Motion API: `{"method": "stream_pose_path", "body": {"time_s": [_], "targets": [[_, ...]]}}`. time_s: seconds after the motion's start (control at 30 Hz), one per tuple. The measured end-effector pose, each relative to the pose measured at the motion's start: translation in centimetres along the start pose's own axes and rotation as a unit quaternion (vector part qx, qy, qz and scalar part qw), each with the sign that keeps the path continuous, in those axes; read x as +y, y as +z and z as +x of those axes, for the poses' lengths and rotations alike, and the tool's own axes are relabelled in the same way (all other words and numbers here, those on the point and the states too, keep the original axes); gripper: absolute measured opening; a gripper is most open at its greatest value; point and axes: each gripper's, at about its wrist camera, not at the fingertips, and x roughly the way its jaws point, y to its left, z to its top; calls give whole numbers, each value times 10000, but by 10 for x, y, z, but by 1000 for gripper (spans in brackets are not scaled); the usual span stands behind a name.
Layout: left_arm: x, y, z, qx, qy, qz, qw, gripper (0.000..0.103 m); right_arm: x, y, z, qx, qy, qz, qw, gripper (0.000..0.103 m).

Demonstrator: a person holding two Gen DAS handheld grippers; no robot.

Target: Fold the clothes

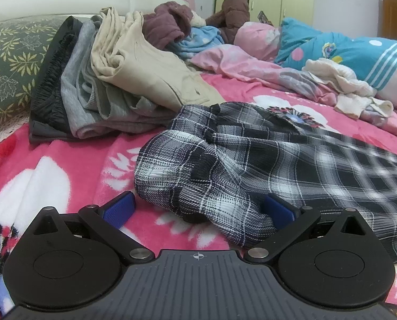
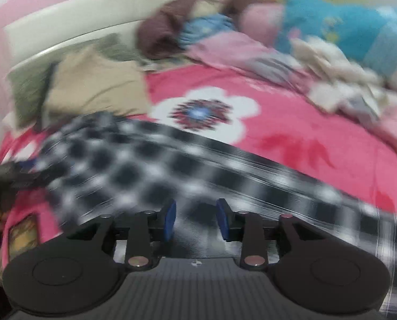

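A black-and-white plaid garment (image 1: 251, 165) lies bunched on the pink floral blanket (image 1: 52, 176). My left gripper (image 1: 198, 210) is open wide, its blue pads either side of the garment's near folded edge, low over the blanket. In the right wrist view, which is motion-blurred, the same plaid garment (image 2: 145, 165) stretches across the blanket (image 2: 291, 138). My right gripper (image 2: 195, 218) hovers over the cloth with its blue pads apart and nothing pinched between them.
A stack of folded clothes, beige (image 1: 145, 69), grey and black, leans against a green leaf-print pillow (image 1: 9, 66) at back left. Crumpled maroon, pink and blue bedding (image 1: 331, 48) and white cloths (image 1: 342, 88) lie at the back right. The left gripper shows at the far left (image 2: 9, 176).
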Motion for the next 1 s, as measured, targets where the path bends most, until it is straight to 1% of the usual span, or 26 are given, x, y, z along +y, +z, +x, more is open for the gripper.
{"method": "stream_pose_path", "body": {"time_s": [0.1, 0.2, 0.23, 0.3, 0.33, 0.43, 0.5, 0.57, 0.6, 0.67, 0.8, 0.97, 1.0], "targets": [[-1, 0, 0, 8, 23, 3, 10000, 103, 22, -5, -3, 10, 27, -277, 9996, 44], [-1, 0, 0, 7, 36, -7, 10000, 103, 44, -10, -7, 19, 55, -553, 9985, 52], [-1, 0, -1, 7, 39, -9, 10000, 103, 47, -9, -10, 44, 17, -518, 9986, 52], [0, -1, 0, 6, 33, -6, 10000, 103, 47, 0, -19, 19, -19, -210, 9998, 54], [0, -1, 0, 13, 32, -7, 10000, 103, 48, 5, -25, -47, 28, -96, 9999, 57], [0, -1, -1, 21, 35, -9, 10000, 103, 59, 10, -32, -237, 99, -173, 9995, 64], [-1, -1, -1, 22, 38, -10, 10000, 103, 70, 8, -23, -191, 157, -400, 9989, 67], [-1, -1, -1, 24, 40, -10, 10000, 103, 80, -3, -7, 105, 75, -661, 9977, 67], [-1, -1, -2, 24, 42, -11, 10000, 103, 83, -7, -3, 149, 21, -703, 9974, 68], [-1, -1, -2, 26, 45, -12, 10000, 103, 84, -10, -6, 48, -49, -585, 9983, 68], [-2, -1, -2, 29, 50, -13, 10000, 103, 73, -2, -19, -211, -101, -73, 9997, 68], [-2, -1, -3, 33, 53, -15, 10000, 103, 66, -14, -3, -20, -161, 160, 9997, 69], [-2, -1, -3, 34, 54, -16, 10000, 103, 65, -15, -3, -52, -181, 200, 9996, 69]]}}
